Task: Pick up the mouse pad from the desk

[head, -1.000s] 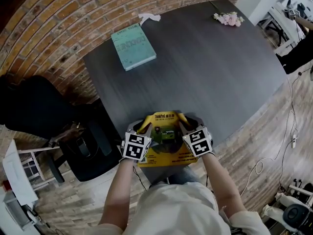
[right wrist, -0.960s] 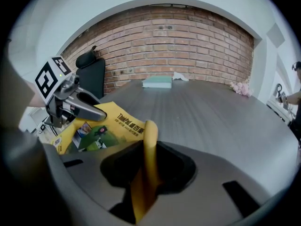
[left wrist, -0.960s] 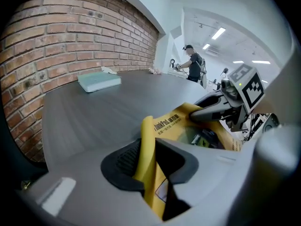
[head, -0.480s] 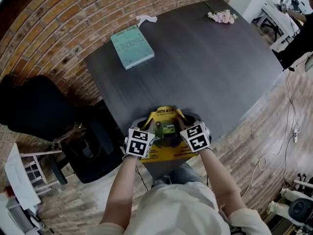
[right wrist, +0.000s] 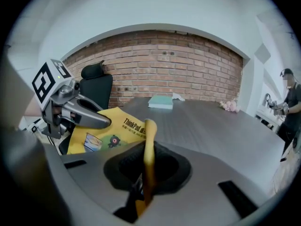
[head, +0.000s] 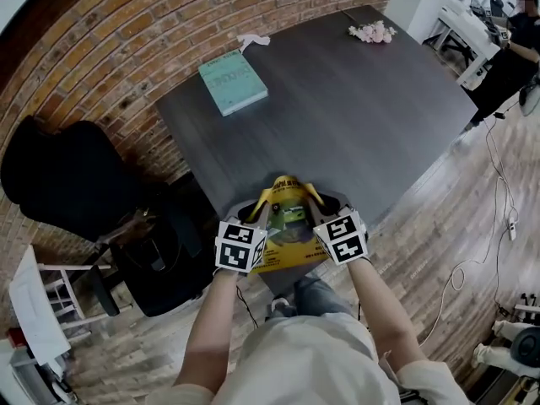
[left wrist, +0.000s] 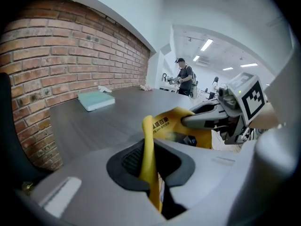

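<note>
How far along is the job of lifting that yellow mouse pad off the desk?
Done: the left gripper and right gripper have just closed on opposite side edges of the mouse pad. In hand: the pad hangs bowed between them, seemingly raised off the desk at its near edge. Left: little, perhaps only lifting it fully clear.

Left tool (head: pixel 256 215) and right tool (head: pixel 319 209) clamp the yellow mouse pad (head: pixel 287 233) by its side edges, over the table's (head: pixel 363 116) near edge. The pad appears bowed between them.
</note>
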